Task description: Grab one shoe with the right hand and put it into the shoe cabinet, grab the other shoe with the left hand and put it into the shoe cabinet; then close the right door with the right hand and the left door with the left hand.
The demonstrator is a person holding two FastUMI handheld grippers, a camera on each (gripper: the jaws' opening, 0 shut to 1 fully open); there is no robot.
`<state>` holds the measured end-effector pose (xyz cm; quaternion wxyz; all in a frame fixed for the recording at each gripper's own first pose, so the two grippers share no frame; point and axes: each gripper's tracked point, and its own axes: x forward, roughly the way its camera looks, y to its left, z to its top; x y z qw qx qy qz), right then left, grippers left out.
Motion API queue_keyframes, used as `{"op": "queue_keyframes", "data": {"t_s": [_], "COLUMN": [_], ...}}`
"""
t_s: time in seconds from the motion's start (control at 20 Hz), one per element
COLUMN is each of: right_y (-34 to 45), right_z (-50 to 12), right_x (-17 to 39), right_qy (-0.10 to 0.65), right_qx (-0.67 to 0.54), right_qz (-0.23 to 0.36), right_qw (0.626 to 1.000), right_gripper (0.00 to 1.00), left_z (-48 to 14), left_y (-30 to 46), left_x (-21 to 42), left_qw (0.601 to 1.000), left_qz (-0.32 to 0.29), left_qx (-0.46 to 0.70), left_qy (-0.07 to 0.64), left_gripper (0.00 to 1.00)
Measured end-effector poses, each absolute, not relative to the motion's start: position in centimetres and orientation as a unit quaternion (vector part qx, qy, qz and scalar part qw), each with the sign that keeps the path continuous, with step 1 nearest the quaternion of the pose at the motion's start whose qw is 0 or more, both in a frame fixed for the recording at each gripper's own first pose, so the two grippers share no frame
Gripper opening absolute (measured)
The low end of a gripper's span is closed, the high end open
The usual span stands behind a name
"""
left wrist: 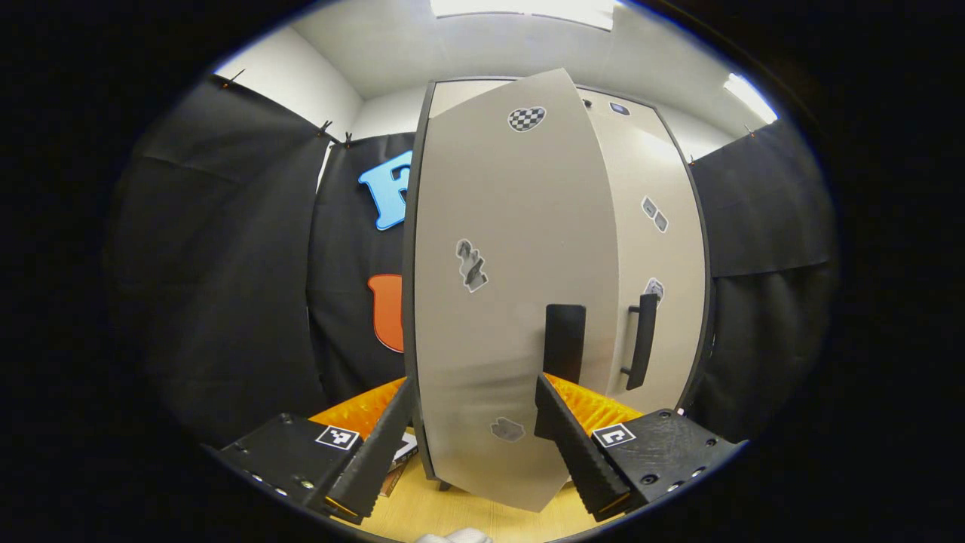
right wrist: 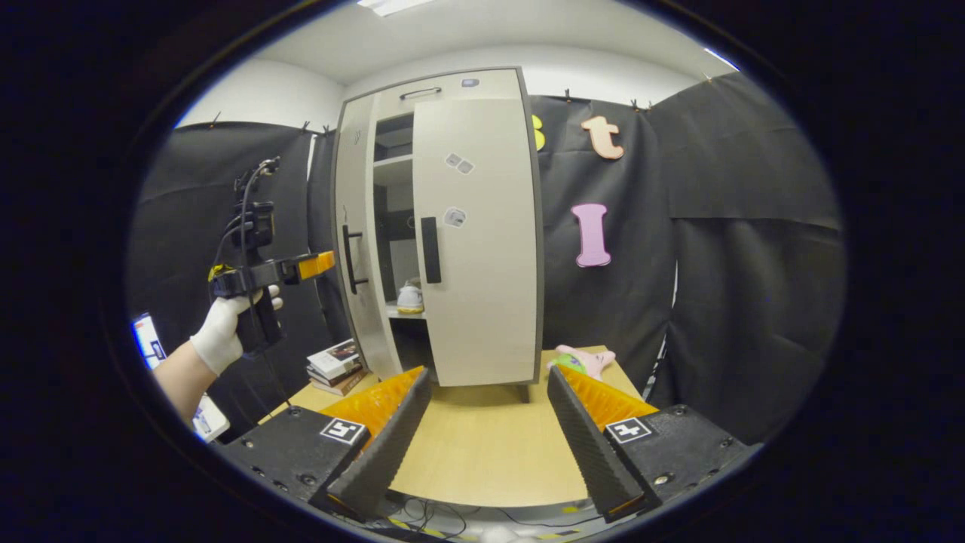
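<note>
Right gripper view: right tongs [right wrist: 482, 445] gape wide, holding nothing, over the light wooden table [right wrist: 490, 445]. Tall beige shoe cabinet [right wrist: 475, 241] stands at 12 o'clock; right door [right wrist: 482, 249] shut, left door [right wrist: 358, 249] ajar. 1 white shoe [right wrist: 411, 298] sits on the inner shelf. At 9 o'clock, a gloved hand [right wrist: 226, 332] holds the left tongs [right wrist: 317, 264]. Left gripper view: left tongs [left wrist: 475, 445] spread wide, empty, straddling the left door's lower edge.

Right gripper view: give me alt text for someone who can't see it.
A shoe cabinet stands on a wooden table, right door closed and left door ajar, a shoe on a shelf inside. A gloved hand holds the left gripper beside it.
</note>
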<state>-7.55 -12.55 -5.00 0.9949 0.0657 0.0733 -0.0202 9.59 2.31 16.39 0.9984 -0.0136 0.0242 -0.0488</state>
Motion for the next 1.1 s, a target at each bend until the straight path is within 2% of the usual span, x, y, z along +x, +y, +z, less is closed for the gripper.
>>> {"op": "queue_keyframes", "data": {"t_s": [0.65, 1.1], "right_y": [-10.3, -8.5], "right_z": [-0.6, 1.1], "right_x": [-5.4, -6.0], "right_qy": [0.037, 0.011], "right_qx": [0.051, 0.043], "right_qz": [-0.025, -0.036], "right_qw": [0.998, 0.998], "right_gripper": [0.99, 1.0], "left_z": [17.0, 16.7], "left_y": [3.9, 5.8], "left_x": [-3.1, -10.1], "left_qw": [0.997, 0.997], "left_qz": [-0.072, -0.055], "left_qx": [-0.003, -0.015], "left_qy": [0.029, 0.043], "left_gripper": [0.96, 0.96]}}
